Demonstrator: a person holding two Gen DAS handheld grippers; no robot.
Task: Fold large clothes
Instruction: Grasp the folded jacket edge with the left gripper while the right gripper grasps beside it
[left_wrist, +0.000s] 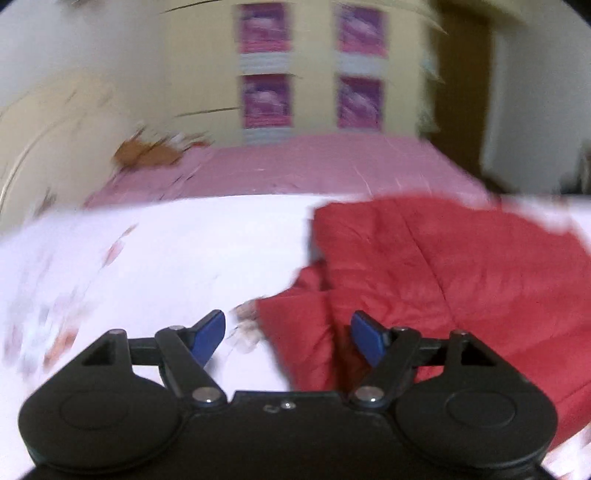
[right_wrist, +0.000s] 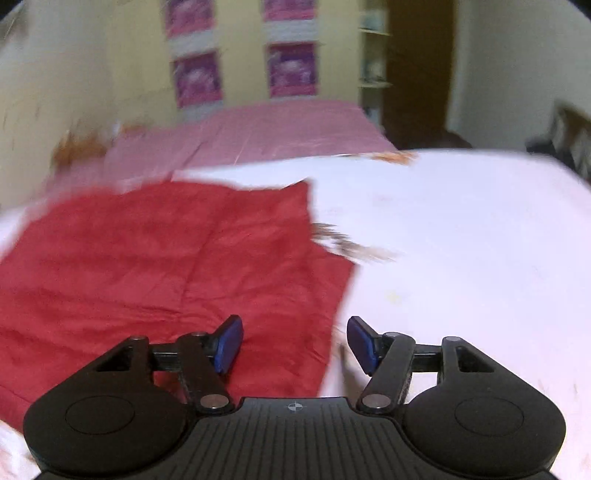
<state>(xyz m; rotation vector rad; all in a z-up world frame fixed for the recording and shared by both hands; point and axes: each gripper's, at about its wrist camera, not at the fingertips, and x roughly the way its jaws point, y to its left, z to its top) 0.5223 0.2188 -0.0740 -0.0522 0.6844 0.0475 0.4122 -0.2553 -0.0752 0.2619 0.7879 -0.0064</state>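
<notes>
Claws first: the left claw (left_wrist: 288, 341) stands wide, its blue pads (left_wrist: 210, 338) apart with nothing pinched between them, hanging above the bed. Under its gap lies the near left edge of the red garment (left_wrist: 443, 266); the left pad is over the white floral sheet (left_wrist: 166, 240), the right pad over red cloth. The right claw (right_wrist: 295, 345) is also spread wide and holds nothing. Its left pad (right_wrist: 229, 343) is over the red garment (right_wrist: 147, 266), its right pad over the white sheet (right_wrist: 461, 240), and the garment's right edge runs up through the gap between them.

The garment lies flat on the white sheet, ahead of both claws and between them: to the right of the left claw, to the left of the right claw. It looks folded, with a crease or seam running away from the claws toward the far wall. From the right wrist view its long axis seems to run from near to far, with a squared corner at the far right; blur keeps the exact outline unclear. At its near left, in the left wrist view, a bunched fold stands up a little.

Beyond the garment, a pink bedspread (left_wrist: 314, 162) covers the far part of the bed. On the yellow wall behind hang four pink and purple pictures (left_wrist: 264, 99).
</notes>
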